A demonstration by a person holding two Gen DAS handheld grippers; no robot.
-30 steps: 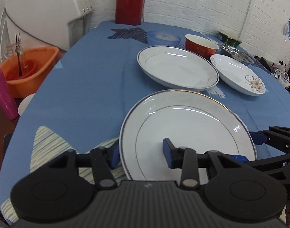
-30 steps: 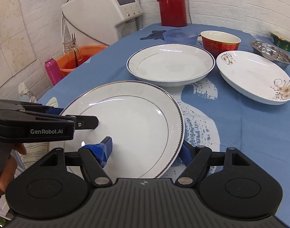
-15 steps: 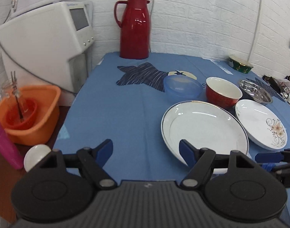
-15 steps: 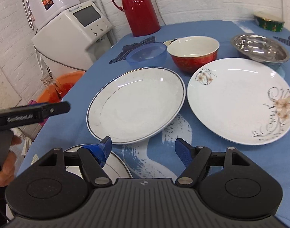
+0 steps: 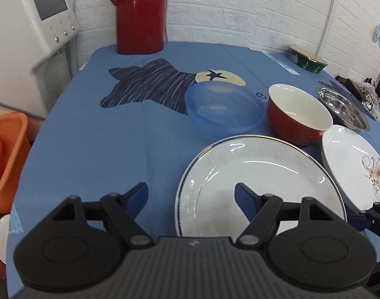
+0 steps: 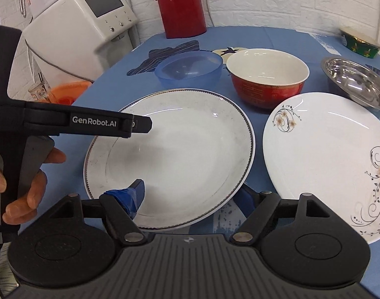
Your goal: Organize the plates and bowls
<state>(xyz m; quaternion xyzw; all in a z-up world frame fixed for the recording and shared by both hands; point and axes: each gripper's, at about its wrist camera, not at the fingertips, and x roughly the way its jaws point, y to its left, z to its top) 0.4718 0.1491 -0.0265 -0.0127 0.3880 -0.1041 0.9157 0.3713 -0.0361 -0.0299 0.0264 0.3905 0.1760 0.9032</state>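
A white deep plate (image 5: 259, 174) with a dark beaded rim lies on the blue tablecloth (image 5: 115, 149). My left gripper (image 5: 191, 194) is open, with the plate's left rim between its fingers. My right gripper (image 6: 190, 191) is open too: its left finger is over the same plate (image 6: 180, 149) and its right finger is outside the near right rim. Behind the plate stand a translucent blue bowl (image 5: 224, 109), a red bowl (image 5: 297, 114) with a white inside and a steel bowl (image 5: 344, 107). To the right lies a white floral plate (image 6: 327, 154).
A red thermos (image 5: 140, 12) stands at the table's far end and a white appliance (image 5: 35, 20) at the left. An orange basin (image 5: 5, 154) sits off the left edge. A green tin (image 5: 308, 58) is at the far right. A hand (image 6: 28, 186) holds the left gripper (image 6: 140, 124).
Both grippers have left the large near plate, which is out of view, and moved forward. They now sit lower, at the rim of the deep plate.
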